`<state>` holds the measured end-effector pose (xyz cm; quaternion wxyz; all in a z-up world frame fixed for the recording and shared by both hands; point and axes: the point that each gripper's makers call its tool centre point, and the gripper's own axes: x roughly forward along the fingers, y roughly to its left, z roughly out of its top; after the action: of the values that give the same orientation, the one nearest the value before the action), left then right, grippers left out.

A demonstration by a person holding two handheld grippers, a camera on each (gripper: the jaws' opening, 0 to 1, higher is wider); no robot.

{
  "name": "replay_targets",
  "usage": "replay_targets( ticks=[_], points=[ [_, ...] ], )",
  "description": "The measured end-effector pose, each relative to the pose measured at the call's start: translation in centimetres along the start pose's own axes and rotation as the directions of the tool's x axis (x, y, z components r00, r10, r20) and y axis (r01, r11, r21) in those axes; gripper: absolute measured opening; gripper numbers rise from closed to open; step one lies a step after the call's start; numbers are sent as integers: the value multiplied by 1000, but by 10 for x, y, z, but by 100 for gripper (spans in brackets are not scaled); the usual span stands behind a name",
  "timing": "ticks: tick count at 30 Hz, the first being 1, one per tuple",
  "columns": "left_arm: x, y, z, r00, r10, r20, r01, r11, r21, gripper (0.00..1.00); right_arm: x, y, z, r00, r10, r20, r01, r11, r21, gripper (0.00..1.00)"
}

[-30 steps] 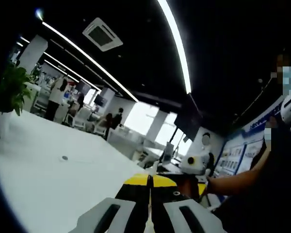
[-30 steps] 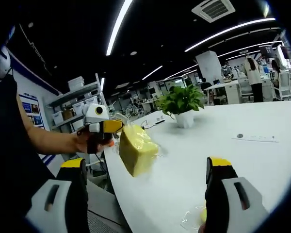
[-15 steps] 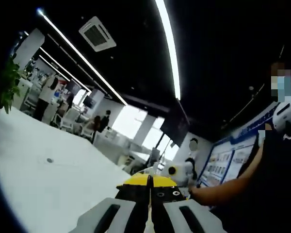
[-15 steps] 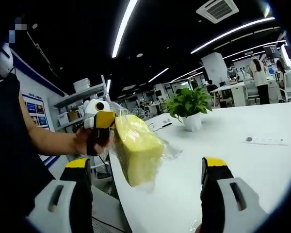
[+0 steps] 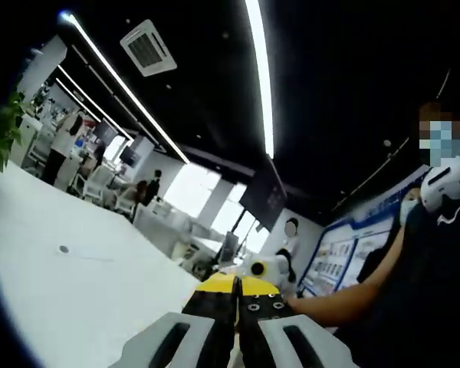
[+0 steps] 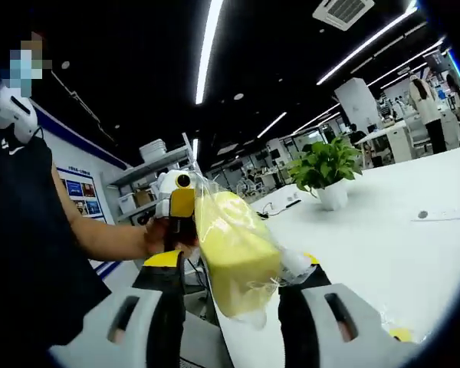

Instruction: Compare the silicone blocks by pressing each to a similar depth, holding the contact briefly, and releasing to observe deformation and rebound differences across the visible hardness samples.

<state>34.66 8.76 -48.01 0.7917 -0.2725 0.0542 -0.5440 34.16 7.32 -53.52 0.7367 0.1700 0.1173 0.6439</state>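
Left gripper (image 6: pixel 182 204) pinches clear wrap of yellow silicone block (image 6: pixel 236 253), long axis tilted down-right; right gripper (image 6: pixel 231 270) jaws press its sides above white table (image 6: pixel 383 245).

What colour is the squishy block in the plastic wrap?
Yellow silicone block, clearest in the right gripper view.

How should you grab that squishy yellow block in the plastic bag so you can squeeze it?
Grip the yellow block across its two broad flat faces, near the middle, one jaw on each side. It hangs upright in its clear wrap from the left hand-held gripper, so come from below. In the right gripper view, the right hand-held gripper already has a jaw on either side of it.
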Motion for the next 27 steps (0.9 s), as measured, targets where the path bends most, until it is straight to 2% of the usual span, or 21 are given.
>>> replay_targets(
  ticks=[4,9,19,21,27],
  points=[
    [1,-3,3,1000,-18,1,18,1000,-7,0,2,-1,2,1000,2,3,-3,1000,7,38],
    [3,-5,8,999,-33,11,33,999,-11,0,2,0,9,999,17,31,-18,1000,8,29],
    [3,4,1,1000,-3,-11,3,1000,7,0,-1,1,4,1000,3,-31,-2,1000,14,17],
    [3,2,-1,1000,-10,-18,10,1000,-23,0,-2,0,3,999,3,-39,-3,1000,9,14],
    [5,3,-4,999,13,-37,-13,1000,12,0,-4,-3,0,998,-8,-55,10,999,40,9]
  ],
)
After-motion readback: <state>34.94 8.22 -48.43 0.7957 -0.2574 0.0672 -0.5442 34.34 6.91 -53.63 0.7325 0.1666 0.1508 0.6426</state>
